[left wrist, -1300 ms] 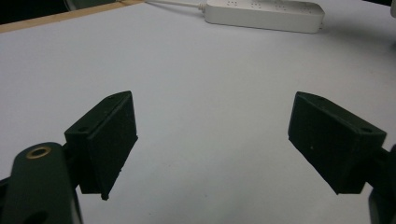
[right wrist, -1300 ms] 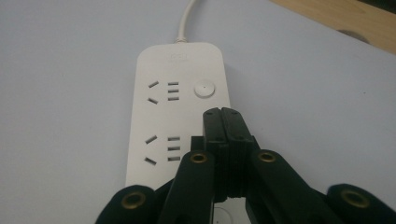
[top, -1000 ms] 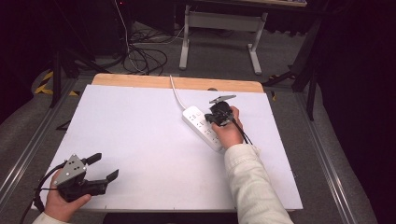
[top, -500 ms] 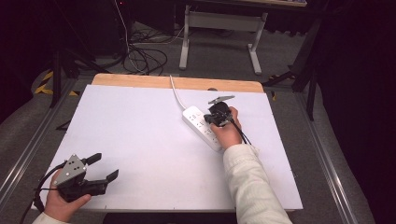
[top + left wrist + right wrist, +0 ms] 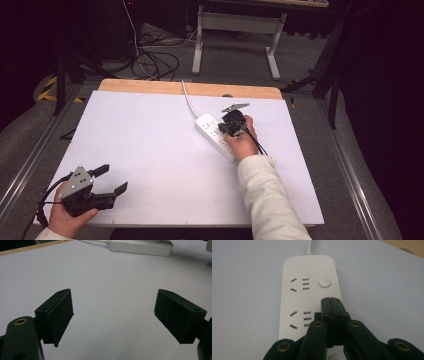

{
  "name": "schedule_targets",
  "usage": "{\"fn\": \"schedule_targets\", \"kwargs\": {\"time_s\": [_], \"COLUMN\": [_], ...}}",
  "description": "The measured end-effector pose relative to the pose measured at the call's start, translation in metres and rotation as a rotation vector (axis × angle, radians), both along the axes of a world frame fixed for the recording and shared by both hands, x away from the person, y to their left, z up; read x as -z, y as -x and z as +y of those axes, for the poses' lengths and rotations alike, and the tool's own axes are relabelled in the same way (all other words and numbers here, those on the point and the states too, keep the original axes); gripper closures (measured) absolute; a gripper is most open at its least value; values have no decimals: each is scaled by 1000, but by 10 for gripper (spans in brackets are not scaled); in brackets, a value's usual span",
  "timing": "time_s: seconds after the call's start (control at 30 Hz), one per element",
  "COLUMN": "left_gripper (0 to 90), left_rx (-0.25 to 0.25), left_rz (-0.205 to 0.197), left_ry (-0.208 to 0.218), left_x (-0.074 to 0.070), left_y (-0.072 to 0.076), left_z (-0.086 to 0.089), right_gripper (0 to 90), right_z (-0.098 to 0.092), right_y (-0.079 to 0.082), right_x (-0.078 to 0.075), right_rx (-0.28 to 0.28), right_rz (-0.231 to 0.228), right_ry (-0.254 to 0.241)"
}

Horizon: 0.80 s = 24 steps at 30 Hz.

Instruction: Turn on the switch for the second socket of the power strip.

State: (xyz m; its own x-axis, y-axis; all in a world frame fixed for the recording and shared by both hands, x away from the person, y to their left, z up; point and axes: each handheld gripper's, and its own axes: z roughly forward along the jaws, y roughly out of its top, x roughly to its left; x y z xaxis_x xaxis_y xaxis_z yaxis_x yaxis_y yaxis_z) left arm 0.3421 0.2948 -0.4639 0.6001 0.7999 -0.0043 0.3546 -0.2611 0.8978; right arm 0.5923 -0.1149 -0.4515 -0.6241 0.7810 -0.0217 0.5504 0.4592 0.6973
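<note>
The right gripper (image 5: 331, 300) had its black jaws pressed together with nothing between them, tips over the white plastic power strip (image 5: 308, 290) near a round white button (image 5: 324, 282). That strip lay on the white table (image 5: 150, 145), toward its far right. The left gripper (image 5: 113, 315), jaws spread wide and empty, rested at the near left corner, well apart.

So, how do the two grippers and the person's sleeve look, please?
Both the left gripper and the right gripper are black with blocky jaws, brass-coloured rivets, a grey three-cornered plate on top and a trailing black cable. The right sleeve is cream-white with a buttoned cuff.
</note>
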Motion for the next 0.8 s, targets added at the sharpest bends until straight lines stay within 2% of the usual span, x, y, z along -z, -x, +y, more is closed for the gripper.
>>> {"fn": "schedule_targets", "kwargs": {"time_s": [0.17,0.57,0.8], "left_gripper": [160,161,160], "left_rx": [0,1,1], "left_rz": [1,2,-2], "left_ry": [1,7,4], "left_x": [0,0,0], "left_y": [0,0,0], "left_z": [0,-1,0], "right_gripper": [900,900,900], "right_z": [-2,2,3], "right_y": [0,2,2], "right_x": [1,2,2], "right_rx": [3,19,25], "right_rz": [6,-7,-9], "right_ry": [-21,9,7]}}
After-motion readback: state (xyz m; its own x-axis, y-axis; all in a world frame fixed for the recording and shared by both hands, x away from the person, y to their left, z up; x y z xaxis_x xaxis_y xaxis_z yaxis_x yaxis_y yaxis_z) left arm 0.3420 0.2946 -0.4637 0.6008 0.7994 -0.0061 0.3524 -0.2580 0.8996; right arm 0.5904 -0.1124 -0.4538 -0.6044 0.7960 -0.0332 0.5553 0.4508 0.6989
